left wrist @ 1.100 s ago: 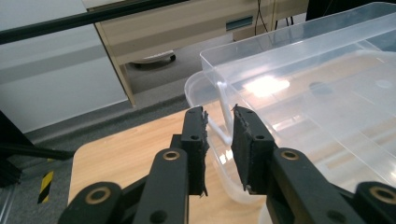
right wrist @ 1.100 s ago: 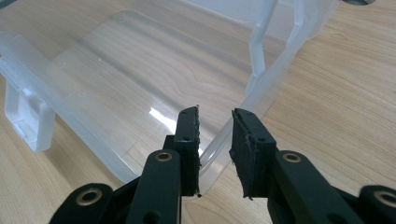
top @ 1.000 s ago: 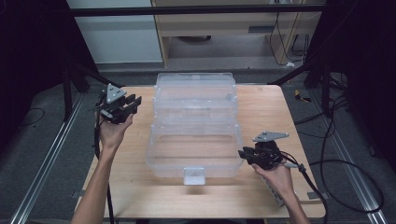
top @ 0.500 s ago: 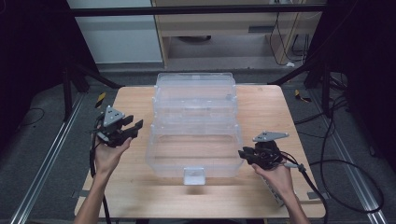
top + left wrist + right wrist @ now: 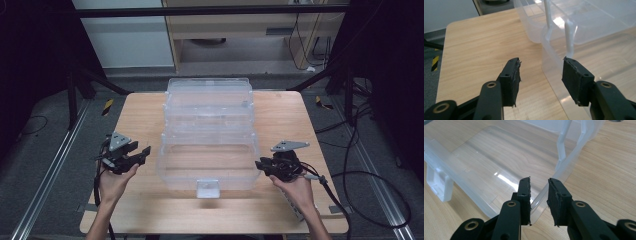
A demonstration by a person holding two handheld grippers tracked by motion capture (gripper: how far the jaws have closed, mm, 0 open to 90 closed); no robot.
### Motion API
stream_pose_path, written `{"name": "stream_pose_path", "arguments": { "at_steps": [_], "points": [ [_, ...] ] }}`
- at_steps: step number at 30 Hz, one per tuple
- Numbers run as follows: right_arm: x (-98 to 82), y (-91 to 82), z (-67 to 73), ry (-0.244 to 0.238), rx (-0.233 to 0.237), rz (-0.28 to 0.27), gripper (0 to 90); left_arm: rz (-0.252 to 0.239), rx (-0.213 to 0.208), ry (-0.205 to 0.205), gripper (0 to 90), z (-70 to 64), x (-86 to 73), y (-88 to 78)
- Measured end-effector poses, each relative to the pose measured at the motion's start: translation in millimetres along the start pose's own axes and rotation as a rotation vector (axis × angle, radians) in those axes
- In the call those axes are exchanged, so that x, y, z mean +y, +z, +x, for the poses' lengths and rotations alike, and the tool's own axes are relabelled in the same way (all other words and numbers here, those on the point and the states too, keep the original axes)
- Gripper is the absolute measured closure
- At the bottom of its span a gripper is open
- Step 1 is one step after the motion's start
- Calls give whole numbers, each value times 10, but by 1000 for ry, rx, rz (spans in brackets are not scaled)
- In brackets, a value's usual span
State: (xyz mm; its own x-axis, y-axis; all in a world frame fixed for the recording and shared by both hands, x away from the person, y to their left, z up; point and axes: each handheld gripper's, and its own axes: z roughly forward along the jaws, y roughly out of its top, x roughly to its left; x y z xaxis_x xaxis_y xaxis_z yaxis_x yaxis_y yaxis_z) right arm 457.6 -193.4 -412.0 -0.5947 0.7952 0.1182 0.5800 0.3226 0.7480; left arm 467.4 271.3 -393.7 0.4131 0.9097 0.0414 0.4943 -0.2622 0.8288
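A: Setting: dark studio, grey floor, pale wooden counter (image 5: 140, 120) on a metal frame.

B: Item one?

A: Clear plastic tiered box (image 5: 207, 132), empty, opened out in steps, from the counter's far edge toward the near edge, along the middle. Latch tab (image 5: 207, 188) on its near wall.

B: Grippers?

A: Left gripper (image 5: 142, 152) near the counter's left edge, just beside the box's left wall. Its jaws have just been opening; they stand apart with nothing between them, the wall rim (image 5: 549, 47) ahead. Right gripper (image 5: 260, 165) at the box's right near corner, jaws narrowly parted astride the rim (image 5: 544, 192); I cannot tell whether the pads press on it.

B: Progress?

A: By my reading, early: right side engaged, left grasp pending, box not yet lifted or folded.
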Motion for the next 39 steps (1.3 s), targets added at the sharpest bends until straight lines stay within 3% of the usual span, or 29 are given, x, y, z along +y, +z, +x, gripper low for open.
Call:
{"name": "stream_pose_path", "arguments": {
  "at_steps": [10, 20, 27, 39],
  "points": [
    [10, 12, -20, 7, -4, 7, 646, 28, 1, 3, 448, 3, -104, 9],
    [90, -258, -102, 9, -43, -63, 515, 45, -8, 13, 424, 5, -138, 29],
    [117, -410, -161, 9, -85, -66, 468, 29, -24, 14, 421, -1, -120, -28],
    [141, -653, -222, -18, -147, 11, 405, 24, -30, 20, 422, -28, -109, -60]
  ]
}}
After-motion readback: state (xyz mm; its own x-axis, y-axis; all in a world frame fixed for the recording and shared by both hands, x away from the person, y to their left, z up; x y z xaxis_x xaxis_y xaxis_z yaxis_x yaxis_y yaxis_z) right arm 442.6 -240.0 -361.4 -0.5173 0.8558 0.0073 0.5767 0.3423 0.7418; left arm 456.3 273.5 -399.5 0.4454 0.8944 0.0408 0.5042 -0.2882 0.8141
